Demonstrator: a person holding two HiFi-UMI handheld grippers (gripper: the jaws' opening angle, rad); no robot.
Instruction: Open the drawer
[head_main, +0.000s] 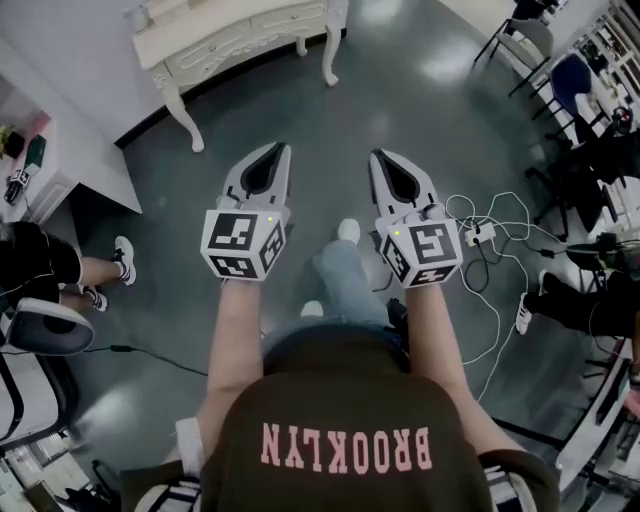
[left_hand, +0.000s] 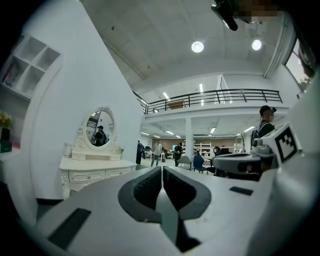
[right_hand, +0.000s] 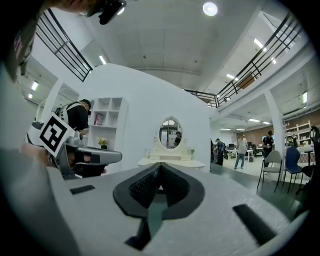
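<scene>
A white dressing table with an oval mirror stands across the floor ahead of me. Its drawers run along the front, all pushed in. In the left gripper view the table is far off at the left, and in the right gripper view it is straight ahead. My left gripper and right gripper are held level, side by side, well short of the table. Both have their jaws together with nothing between them, as the left gripper and right gripper show in their own views.
White cables and a power strip lie on the floor at the right, near office chairs. A seated person's legs are at the left, next to a white shelf unit. Several people stand far back in the hall.
</scene>
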